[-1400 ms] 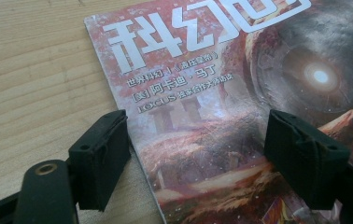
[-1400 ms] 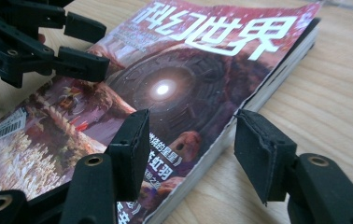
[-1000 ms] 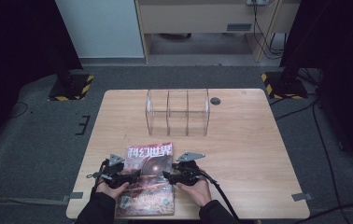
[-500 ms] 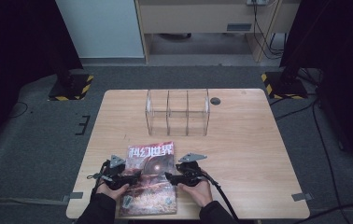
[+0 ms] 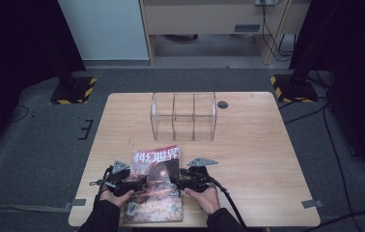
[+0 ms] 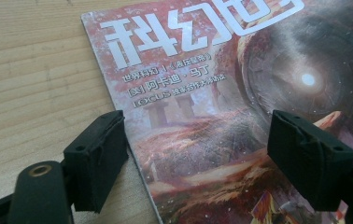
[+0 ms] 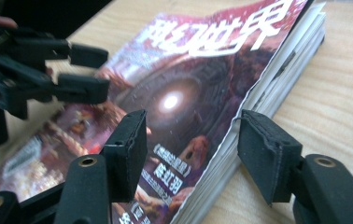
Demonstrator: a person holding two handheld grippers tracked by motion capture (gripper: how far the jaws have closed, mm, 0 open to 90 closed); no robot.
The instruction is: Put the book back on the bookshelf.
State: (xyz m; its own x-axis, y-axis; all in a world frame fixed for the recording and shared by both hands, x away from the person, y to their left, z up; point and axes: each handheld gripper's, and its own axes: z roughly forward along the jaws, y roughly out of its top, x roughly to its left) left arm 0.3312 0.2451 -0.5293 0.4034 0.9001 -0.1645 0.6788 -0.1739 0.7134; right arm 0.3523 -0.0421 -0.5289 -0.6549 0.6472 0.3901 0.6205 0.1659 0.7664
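Nothing moved: two grippers' jaws straddle one magazine (image 5: 154, 183) edges.

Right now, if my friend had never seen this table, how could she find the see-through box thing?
Start at the wooden table and look to its far side, away from the person's hands. The clear plastic organizer stands there, just left of a small dark round hole in the tabletop. It is see-through and split into three compartments, unlike the flat red magazine near the front edge.

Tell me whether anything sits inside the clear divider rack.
No: the clear rack stands empty at the table's far side, while the magazine lies near the person.
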